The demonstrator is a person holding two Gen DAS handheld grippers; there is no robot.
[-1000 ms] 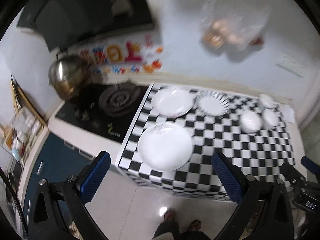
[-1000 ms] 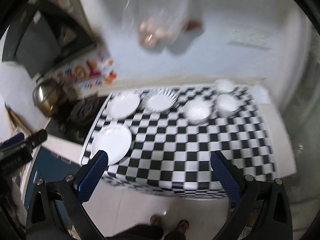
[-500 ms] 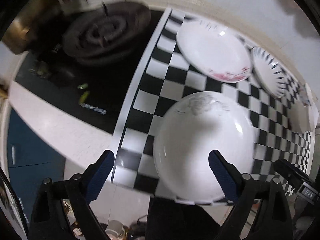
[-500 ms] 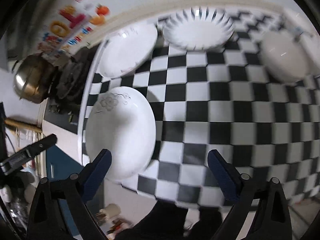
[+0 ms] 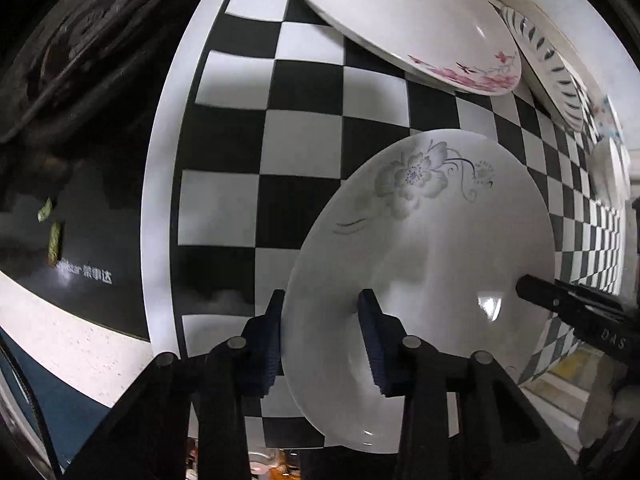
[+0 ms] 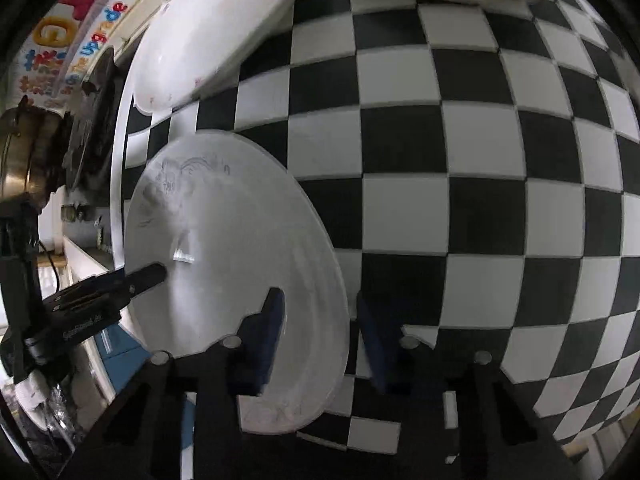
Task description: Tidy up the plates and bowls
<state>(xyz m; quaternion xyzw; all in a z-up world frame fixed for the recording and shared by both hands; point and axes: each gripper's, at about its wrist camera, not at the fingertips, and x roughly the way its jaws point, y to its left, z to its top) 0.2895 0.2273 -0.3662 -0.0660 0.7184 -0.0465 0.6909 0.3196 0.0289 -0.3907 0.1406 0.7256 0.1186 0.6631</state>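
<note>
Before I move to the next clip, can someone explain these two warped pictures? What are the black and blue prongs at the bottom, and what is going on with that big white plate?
No robot here: a person carries a two-finger gripper in each hand, and each gripper has a wide-angle camera looking along its fingers, hence the bulging view. One picture is from the left gripper, the other from the right gripper. The blue prongs are their finger pads.

Both are closing on opposite edges of the same plate, white with a grey flower, on the checkered table. Each has one pad over the plate and one outside its rim. Whether the pads press yet is hard to tell.

Behind it lie a plate with pink flowers and one with dark rim strokes. A stove sits beside the table.
</note>
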